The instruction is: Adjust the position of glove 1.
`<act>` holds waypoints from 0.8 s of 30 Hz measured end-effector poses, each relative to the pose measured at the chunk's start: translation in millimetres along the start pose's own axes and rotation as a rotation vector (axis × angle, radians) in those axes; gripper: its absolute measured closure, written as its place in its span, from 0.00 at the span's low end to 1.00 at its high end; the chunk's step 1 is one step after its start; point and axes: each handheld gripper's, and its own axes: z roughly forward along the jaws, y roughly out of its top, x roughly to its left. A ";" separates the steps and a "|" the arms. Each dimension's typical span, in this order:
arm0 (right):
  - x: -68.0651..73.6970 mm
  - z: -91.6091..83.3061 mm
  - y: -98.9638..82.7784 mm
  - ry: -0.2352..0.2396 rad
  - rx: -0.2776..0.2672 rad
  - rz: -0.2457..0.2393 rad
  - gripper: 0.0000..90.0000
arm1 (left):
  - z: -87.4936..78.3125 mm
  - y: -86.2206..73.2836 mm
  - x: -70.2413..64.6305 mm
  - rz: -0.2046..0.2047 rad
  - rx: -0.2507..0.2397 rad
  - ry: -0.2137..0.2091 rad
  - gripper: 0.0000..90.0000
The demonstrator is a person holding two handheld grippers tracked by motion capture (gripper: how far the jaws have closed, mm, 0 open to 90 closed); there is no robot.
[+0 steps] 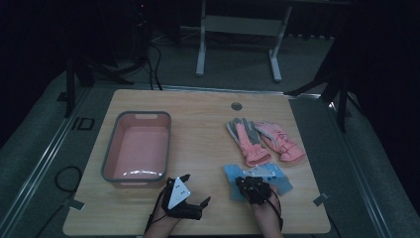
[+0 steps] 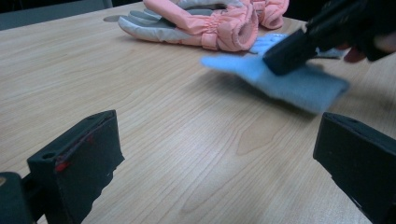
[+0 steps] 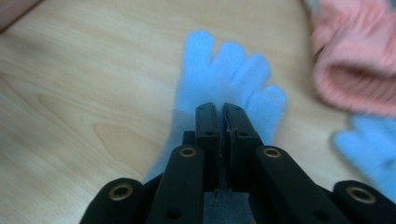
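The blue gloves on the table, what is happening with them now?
A person's right gripper is shut on one light blue knitted glove, lifting it just off the wooden table. The left gripper waits open beside the pink plastic basin. Two pink padded gloves lie untouched behind.

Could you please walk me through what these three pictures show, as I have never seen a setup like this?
A person sits at a wooden table holding a hand-operated two-jaw gripper in each hand. The high view looks down from above; the other two come from cameras riding on each gripper. The left gripper rests near the pink basin, its jaws wide apart with nothing between them. The right gripper is shut on a blue glove. A second blue glove lies beside it, and a pair of pink gloves lies further back.
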 end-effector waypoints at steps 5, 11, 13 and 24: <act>-1.2 11.0 -10.4 0.005 0.015 0.002 0.94 | 0.0 0.0 -0.2 0.001 0.001 0.001 0.01; -3.3 15.6 -13.0 0.016 0.005 -0.026 0.84 | -0.1 -0.1 -0.2 0.002 -0.001 -0.002 0.01; -5.1 16.4 -12.4 0.044 0.005 -0.051 0.80 | -0.2 -0.1 0.0 0.002 -0.001 -0.002 0.01; -21.3 -4.1 3.8 0.083 -0.048 -0.122 0.70 | 0.0 0.0 0.3 0.001 -0.002 -0.008 0.01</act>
